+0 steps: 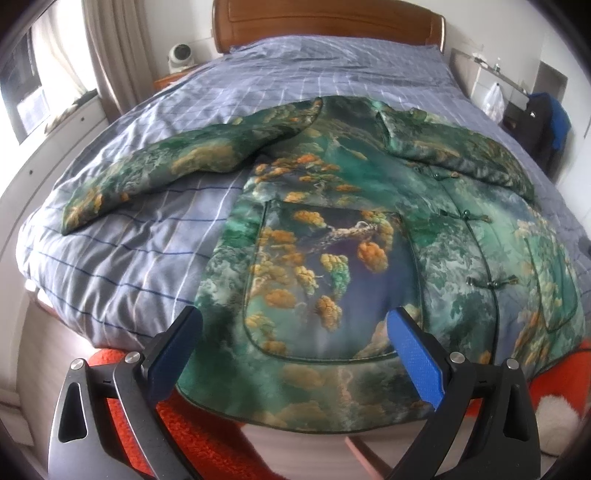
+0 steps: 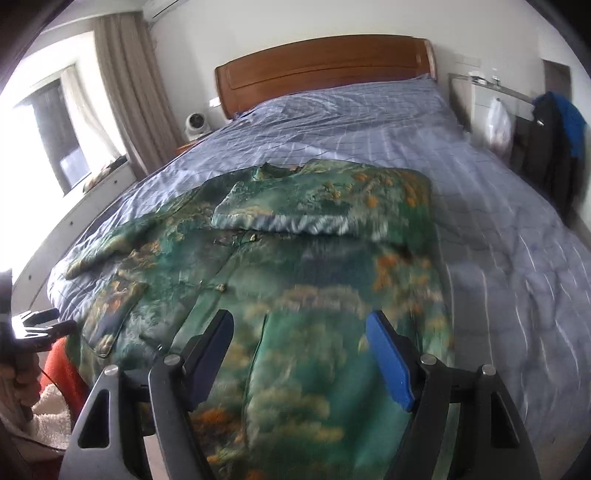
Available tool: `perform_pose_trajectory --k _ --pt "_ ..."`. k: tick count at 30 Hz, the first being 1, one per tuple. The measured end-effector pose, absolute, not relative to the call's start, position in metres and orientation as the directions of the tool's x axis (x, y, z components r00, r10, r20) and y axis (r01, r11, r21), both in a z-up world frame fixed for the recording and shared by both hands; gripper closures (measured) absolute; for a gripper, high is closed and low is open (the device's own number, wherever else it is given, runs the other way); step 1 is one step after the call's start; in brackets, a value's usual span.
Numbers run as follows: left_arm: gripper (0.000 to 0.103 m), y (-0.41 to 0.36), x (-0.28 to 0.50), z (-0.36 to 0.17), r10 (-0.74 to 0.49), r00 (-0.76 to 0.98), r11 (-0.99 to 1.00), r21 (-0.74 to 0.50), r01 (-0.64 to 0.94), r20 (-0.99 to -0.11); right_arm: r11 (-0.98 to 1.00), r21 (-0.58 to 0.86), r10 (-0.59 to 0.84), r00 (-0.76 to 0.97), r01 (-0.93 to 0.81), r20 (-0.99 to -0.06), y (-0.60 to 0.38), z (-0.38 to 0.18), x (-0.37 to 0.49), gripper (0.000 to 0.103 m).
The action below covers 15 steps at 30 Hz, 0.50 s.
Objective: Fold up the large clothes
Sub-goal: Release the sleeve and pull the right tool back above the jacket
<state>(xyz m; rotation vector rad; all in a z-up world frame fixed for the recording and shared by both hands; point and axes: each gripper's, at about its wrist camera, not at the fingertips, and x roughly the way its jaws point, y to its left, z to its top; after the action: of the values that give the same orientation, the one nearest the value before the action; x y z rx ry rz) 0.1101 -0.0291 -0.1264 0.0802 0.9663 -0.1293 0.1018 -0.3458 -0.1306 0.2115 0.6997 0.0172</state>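
Note:
A large green padded jacket [image 1: 332, 229] with orange and gold flower print lies front-up on the bed, its hem hanging over the near edge. Its left sleeve [image 1: 177, 170] is spread out to the left; its right sleeve [image 2: 295, 218] is folded across the chest. My left gripper [image 1: 295, 354] is open and empty, hovering over the hem near the left pocket. My right gripper [image 2: 299, 354] is open and empty above the jacket's [image 2: 314, 295] lower right side. The left gripper also shows at the left edge of the right wrist view [image 2: 40, 328].
The bed has a grey-blue checked duvet [image 1: 129, 258] and a wooden headboard [image 1: 325, 22]. A white fan [image 1: 179, 55] stands on the left nightstand. Dark and blue clothes [image 2: 554, 136] hang at the right. An orange blanket [image 1: 199, 432] lies below the bed's near edge.

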Motion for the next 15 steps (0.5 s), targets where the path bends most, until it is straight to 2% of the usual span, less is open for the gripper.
perform_pose_trajectory --k 5,15 --pt "0.003 -0.030 0.109 -0.128 -0.066 0.564 0.990 0.017 0.142 -0.823 0.959 0.276 0.123 0.777 0.068 -0.618 -0.337 -0.131 0.082 0.029" --pt "0.003 -0.026 0.107 -0.137 -0.049 0.557 0.994 0.015 0.110 -0.829 0.963 0.266 0.150 0.754 0.035 -0.640 -0.309 -0.145 0.082 0.028"
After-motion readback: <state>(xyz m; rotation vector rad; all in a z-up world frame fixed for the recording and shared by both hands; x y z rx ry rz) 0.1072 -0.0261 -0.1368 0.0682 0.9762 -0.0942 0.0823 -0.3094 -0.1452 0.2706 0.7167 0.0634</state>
